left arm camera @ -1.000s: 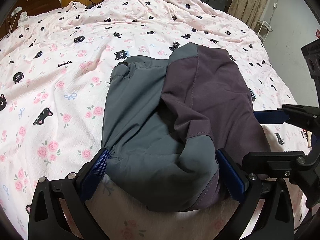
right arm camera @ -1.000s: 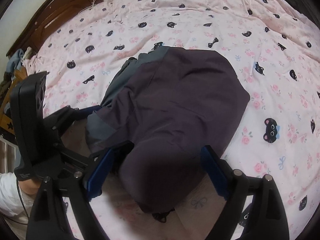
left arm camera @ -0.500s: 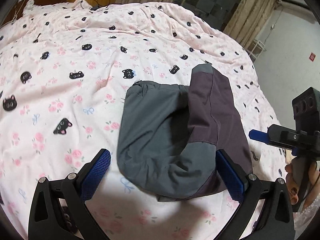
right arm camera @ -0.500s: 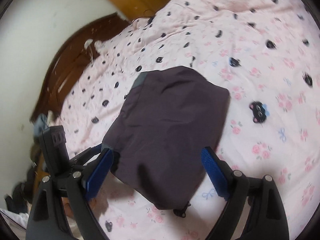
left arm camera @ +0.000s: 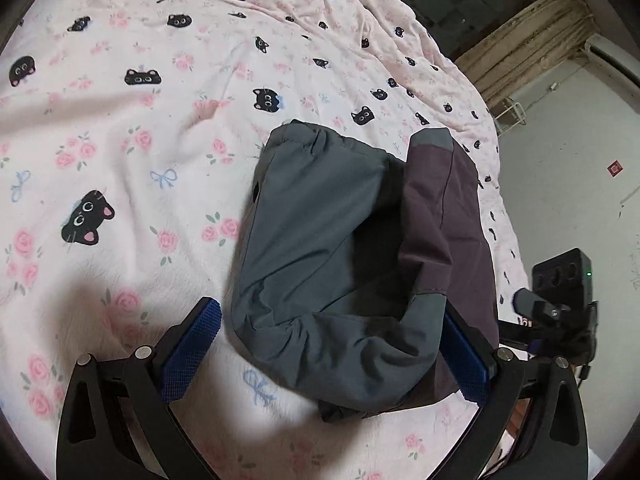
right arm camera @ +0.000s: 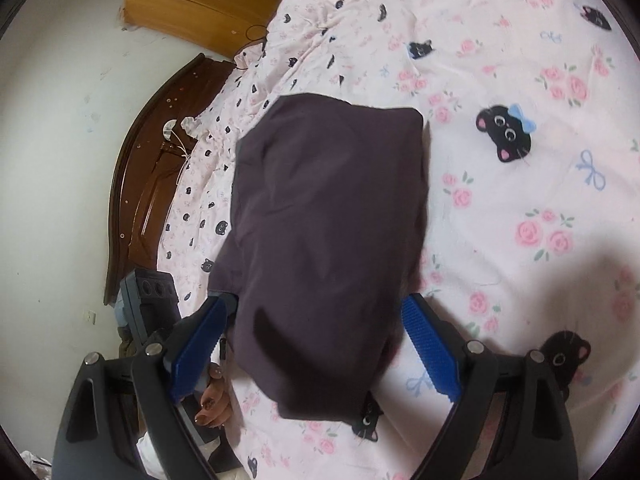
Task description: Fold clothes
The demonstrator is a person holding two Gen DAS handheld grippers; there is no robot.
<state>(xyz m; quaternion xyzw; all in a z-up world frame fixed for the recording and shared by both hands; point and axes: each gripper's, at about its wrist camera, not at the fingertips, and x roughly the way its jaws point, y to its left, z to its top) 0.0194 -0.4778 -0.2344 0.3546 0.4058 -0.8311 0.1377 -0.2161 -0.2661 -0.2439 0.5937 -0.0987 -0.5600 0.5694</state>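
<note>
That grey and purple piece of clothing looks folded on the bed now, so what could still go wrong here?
The folded garment has a loose grey flap bulging open at its near end, so it might spring apart. Both hand-held grippers stand open: the left hand-held gripper and the right hand-held gripper straddle the garment's near edge, so pulling away carelessly could snag and drag the fabric. The soft, wrinkled bedsheet gives little support, so the stack may slump.

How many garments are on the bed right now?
1: a folded grey-and-purple garment lying on the pink cat-print bedspread, in front of both open tongs. Anything underneath it would be hidden.
</note>
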